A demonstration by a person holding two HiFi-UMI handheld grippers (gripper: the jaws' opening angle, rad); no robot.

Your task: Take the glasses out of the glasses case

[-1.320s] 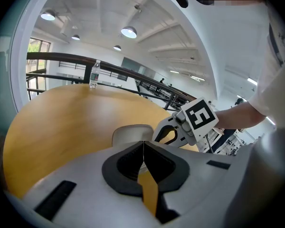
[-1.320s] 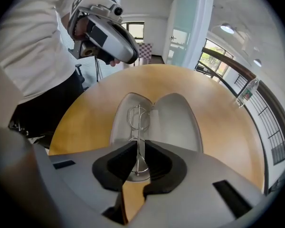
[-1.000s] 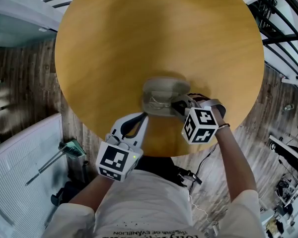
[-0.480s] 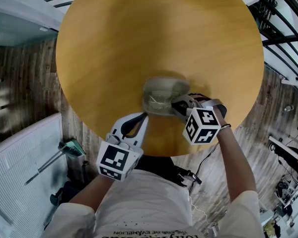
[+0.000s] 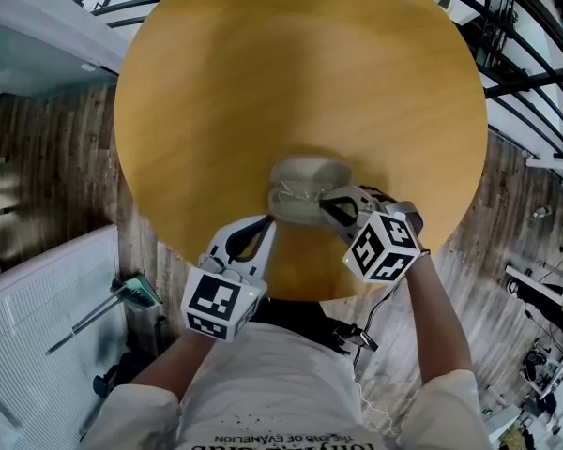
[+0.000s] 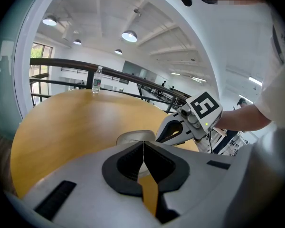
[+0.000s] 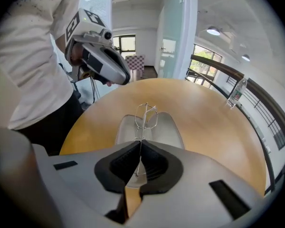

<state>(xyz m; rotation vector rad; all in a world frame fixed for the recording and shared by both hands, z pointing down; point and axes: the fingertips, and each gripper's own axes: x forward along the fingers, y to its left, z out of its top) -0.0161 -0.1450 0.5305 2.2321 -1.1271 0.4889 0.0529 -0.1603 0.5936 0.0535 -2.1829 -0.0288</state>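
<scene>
I see the glasses case (image 5: 305, 178) lying open on the round wooden table (image 5: 291, 73), near the edge closest to me. It is a pale grey, rounded shell with its hollow facing up. The glasses (image 7: 146, 117) are thin and wire-framed, silvery, with clear lenses. They stand on edge over the case's hollow, with the lenses at the far end. One slim metal arm runs back toward me into the jaws of my right gripper (image 7: 140, 148), which are pinched together on it. I cannot tell whether the frame's lower edge touches the case lining.
</scene>
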